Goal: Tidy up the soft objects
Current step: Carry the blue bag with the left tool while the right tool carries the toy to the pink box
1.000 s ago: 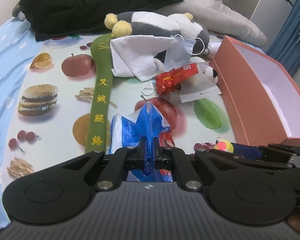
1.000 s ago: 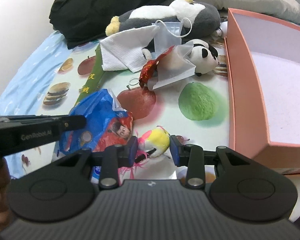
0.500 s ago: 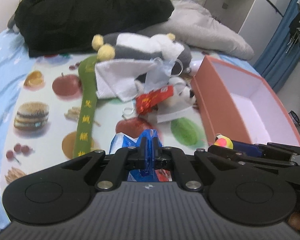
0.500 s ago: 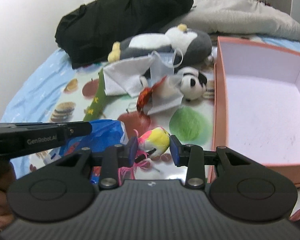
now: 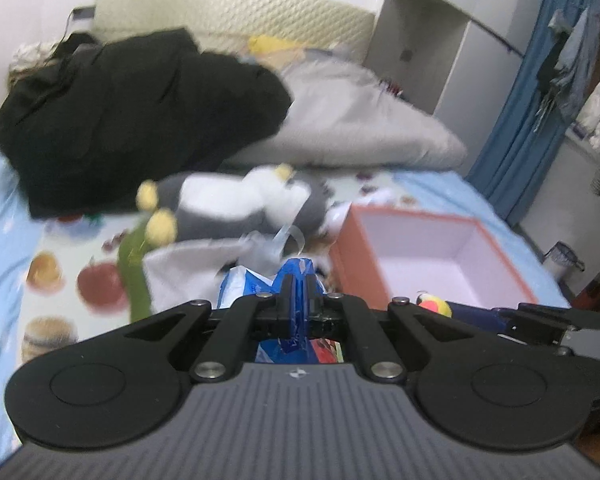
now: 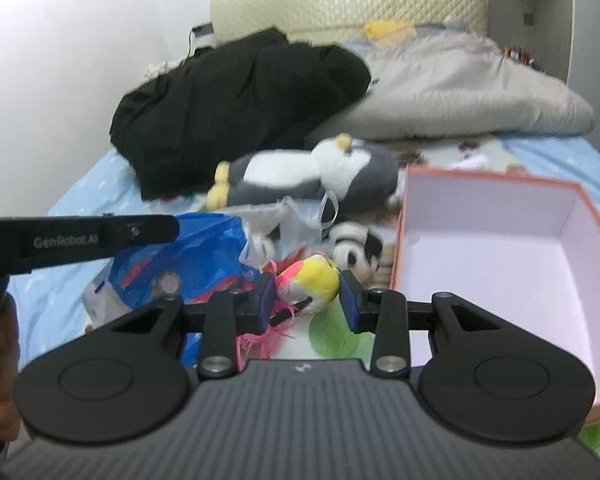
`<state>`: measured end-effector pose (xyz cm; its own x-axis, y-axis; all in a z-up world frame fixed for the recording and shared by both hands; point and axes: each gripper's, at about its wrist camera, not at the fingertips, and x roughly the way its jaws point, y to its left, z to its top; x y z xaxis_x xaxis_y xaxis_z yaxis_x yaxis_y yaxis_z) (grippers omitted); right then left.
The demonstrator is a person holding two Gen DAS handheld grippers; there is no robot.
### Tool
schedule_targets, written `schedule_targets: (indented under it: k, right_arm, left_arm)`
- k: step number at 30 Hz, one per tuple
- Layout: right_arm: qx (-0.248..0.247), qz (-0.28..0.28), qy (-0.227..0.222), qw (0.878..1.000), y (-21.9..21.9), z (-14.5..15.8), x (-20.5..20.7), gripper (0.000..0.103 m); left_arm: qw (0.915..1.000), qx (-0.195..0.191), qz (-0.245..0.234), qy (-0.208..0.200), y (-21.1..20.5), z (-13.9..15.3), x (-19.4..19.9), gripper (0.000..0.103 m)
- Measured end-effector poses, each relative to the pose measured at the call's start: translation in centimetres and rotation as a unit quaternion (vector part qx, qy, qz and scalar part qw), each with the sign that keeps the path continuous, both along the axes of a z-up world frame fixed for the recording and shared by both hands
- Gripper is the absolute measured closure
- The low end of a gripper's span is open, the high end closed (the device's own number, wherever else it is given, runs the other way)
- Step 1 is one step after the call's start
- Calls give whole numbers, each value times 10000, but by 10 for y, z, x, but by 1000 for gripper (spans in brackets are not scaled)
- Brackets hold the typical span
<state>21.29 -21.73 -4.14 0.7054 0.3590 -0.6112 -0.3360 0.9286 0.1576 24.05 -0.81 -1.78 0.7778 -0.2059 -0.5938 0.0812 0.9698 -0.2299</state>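
Observation:
My left gripper (image 5: 299, 292) is shut on a blue plastic bag (image 5: 252, 280) and holds it above the bed; the bag also shows in the right wrist view (image 6: 188, 256). My right gripper (image 6: 308, 294) is shut on a small yellow and pink plush ball (image 6: 310, 280) with pink strings, also lifted; the ball also shows in the left wrist view (image 5: 432, 305). An open orange box (image 6: 500, 264) with a white inside lies to the right, and it shows in the left wrist view (image 5: 432, 256) too.
A grey and white penguin plush (image 6: 316, 176), a small panda plush (image 6: 352, 246), a white cloth (image 5: 184, 272), a face mask (image 6: 304, 216) and a green padded stick (image 5: 134, 268) lie on the fruit-print sheet. A black coat (image 6: 236, 100) and grey duvet (image 6: 472, 92) lie behind.
Both grippers have risen from the sheet, lifting the blue bag and the plush ball. The views now look further up the bed, and the box sits lower in view.

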Motion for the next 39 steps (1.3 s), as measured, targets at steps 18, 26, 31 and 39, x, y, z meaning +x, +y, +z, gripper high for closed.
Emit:
schedule_targets:
  k: [18, 26, 31, 39]
  right_arm:
    - [-257, -926, -57, 9954, -111, 25, 49, 65]
    - [-282, -1331, 551, 9892, -168, -17, 68, 65]
    - [-182, -1389, 923, 9858, -184, -50, 78, 65]
    - [-90, -1443, 1388, 9797, -192, -97, 86, 65]
  left_arm:
    - [9957, -111, -896, -202, -121, 58, 87, 99]
    - [9901, -31, -1289, 553, -188, 12, 139, 99]
    - [9852, 181, -1440, 913, -216, -26, 158, 99]
    - [9785, 404, -1447, 1414, -222, -79, 170, 99]
